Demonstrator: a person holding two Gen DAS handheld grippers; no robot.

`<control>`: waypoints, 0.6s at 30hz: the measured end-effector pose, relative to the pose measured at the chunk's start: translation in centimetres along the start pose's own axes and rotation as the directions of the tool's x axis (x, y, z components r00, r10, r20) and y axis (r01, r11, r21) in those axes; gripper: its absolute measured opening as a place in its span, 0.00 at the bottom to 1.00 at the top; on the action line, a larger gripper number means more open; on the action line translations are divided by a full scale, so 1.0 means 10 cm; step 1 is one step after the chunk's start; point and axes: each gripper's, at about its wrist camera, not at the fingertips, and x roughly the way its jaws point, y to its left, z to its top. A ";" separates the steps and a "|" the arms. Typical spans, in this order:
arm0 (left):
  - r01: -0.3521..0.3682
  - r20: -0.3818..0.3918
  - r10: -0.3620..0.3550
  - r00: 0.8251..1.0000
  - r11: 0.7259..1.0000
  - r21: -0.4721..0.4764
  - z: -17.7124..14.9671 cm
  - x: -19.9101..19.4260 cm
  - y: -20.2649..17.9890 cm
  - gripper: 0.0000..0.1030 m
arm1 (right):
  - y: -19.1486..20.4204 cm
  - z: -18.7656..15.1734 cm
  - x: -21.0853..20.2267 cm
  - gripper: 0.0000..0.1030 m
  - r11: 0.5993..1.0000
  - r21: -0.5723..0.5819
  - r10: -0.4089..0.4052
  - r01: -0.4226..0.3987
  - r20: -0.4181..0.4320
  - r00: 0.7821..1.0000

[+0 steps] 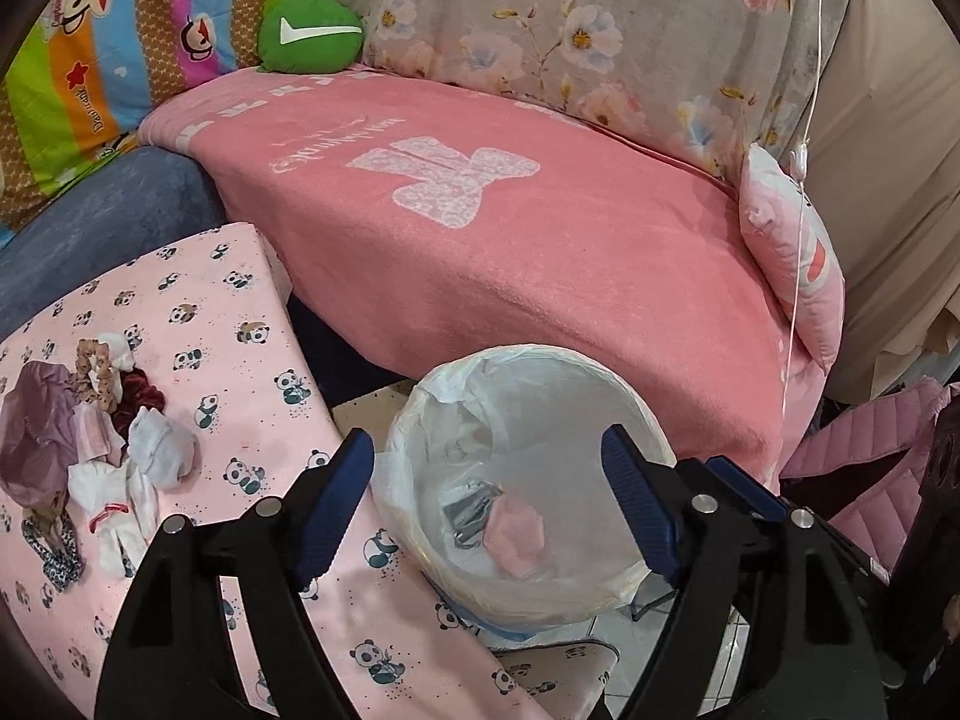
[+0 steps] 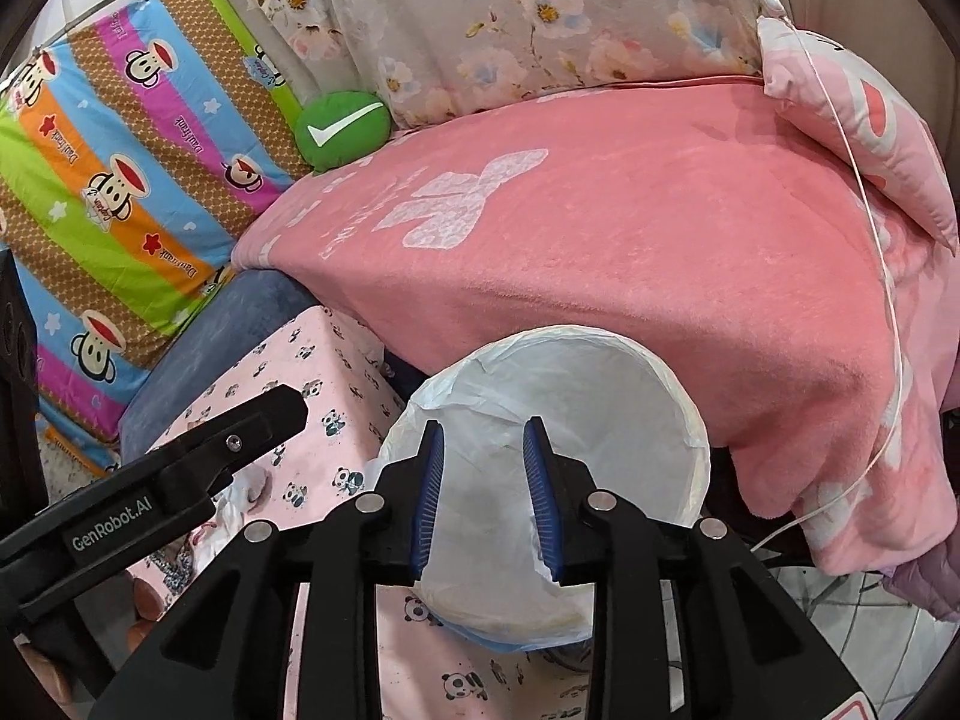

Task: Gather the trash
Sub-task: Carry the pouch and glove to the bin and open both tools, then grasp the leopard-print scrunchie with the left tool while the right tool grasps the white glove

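Left gripper (image 1: 486,480) spread wide, empty, above lined waste bin (image 1: 636,420) holding pink crumpled wad (image 1: 516,531), perhaps tissue. Right gripper (image 2: 485,480) narrowly parted, nothing between, over same bin beside panda-print cushion (image 1: 240,324).

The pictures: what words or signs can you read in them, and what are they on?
"GenRobot.AI": on the left tool arm.
"Paul Frank": on the striped monkey pillow.
White tick sign: on the green cushion.
Script on the pink blanket: upside down, unreadable.
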 end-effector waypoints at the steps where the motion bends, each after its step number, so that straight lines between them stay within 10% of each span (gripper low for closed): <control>1: -0.005 0.002 0.005 1.000 1.000 -0.004 0.00 0.00 0.03 0.72 | 0.02 0.00 0.00 0.29 1.000 -0.003 0.001 -0.001 -0.001 1.000; 18: -0.136 0.022 0.139 0.990 0.986 -0.094 -0.26 -0.29 0.56 0.72 | 0.48 -0.14 0.01 0.41 0.995 -0.098 0.029 -0.032 -0.032 0.999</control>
